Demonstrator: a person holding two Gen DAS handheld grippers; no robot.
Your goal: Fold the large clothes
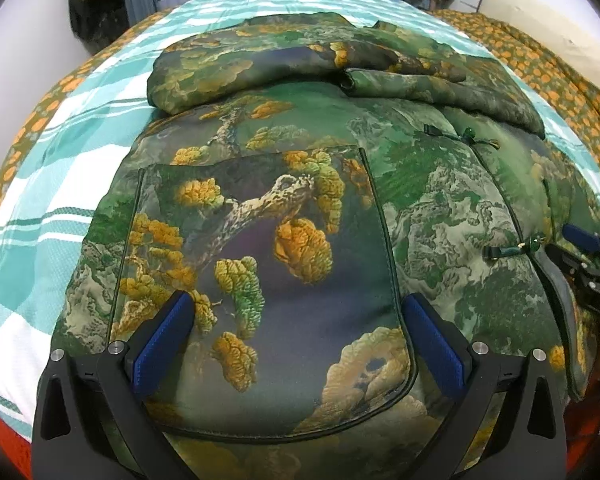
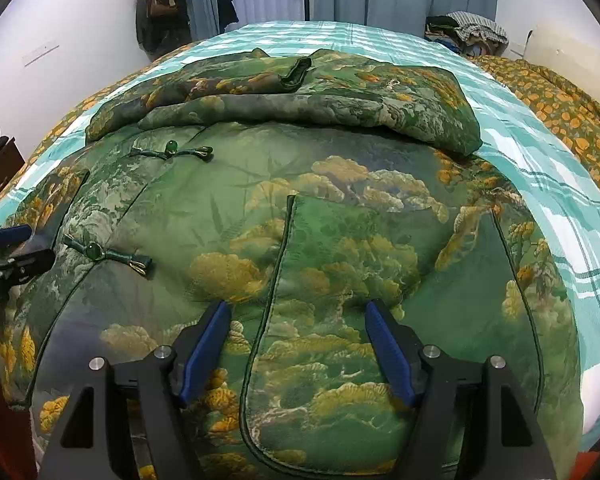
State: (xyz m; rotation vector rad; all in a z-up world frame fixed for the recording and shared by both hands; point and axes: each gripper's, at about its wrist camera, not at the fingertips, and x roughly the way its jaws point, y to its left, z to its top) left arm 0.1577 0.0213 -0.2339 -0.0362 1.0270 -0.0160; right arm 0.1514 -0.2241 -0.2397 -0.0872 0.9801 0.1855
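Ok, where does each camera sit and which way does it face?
Left wrist: on the left gripper, angled down at the jacket and its left patch pocket; own blue fingers open; right gripper at right edge.
Right wrist: on the right gripper, angled down at the right pocket; own fingers open; left gripper at left edge.
Shared: jacket, frog buttons, folded sleeves, teal plaid bedcover.

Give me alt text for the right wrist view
A green landscape-print jacket lies flat on a teal checked bedspread, sleeves folded across its top. The open right gripper hangs over a patch pocket.
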